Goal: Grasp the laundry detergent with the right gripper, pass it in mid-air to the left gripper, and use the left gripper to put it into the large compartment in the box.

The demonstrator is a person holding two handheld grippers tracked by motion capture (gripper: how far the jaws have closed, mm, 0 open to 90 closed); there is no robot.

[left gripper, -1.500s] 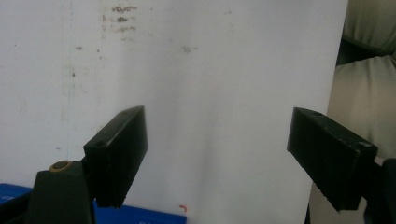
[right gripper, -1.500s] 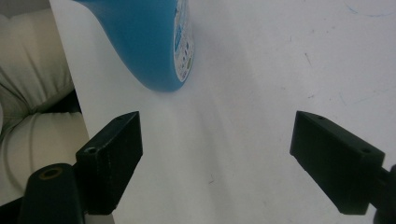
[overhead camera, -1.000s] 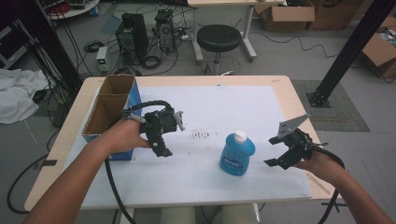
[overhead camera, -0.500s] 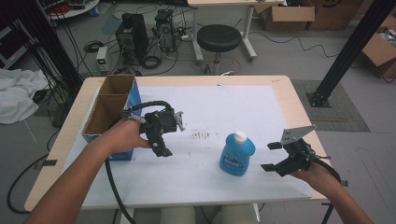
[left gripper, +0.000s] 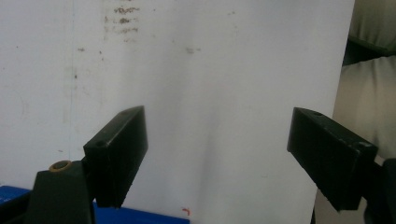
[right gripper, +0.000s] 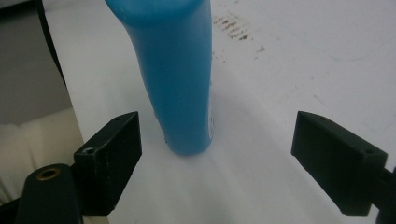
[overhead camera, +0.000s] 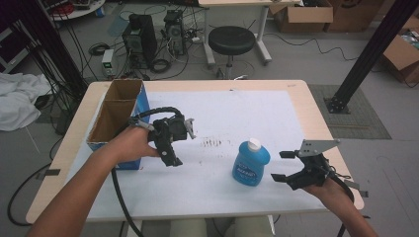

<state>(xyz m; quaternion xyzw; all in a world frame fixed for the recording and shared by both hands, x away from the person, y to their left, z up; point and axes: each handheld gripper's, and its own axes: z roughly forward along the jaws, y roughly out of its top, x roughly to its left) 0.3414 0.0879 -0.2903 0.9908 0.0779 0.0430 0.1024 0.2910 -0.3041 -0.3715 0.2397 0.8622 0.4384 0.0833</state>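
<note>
The blue bottle [overhead camera: 251, 163] stands upright on our table [overhead camera: 296, 106], near its front edge. Our right gripper [overhead camera: 283, 166] sits at the bottle's 3 o'clock, jaws wide apart, apparently just short of touching. Our left gripper [overhead camera: 180, 143], jaws apart, hangs at 9 o'clock beside the cardboard box [overhead camera: 113, 118].

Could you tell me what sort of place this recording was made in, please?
Probably a lab or workshop rather than a home: computer towers with loose cables sit on the floor, cardboard boxes are stacked behind, and a round stool stands by a plain wooden table.
</note>
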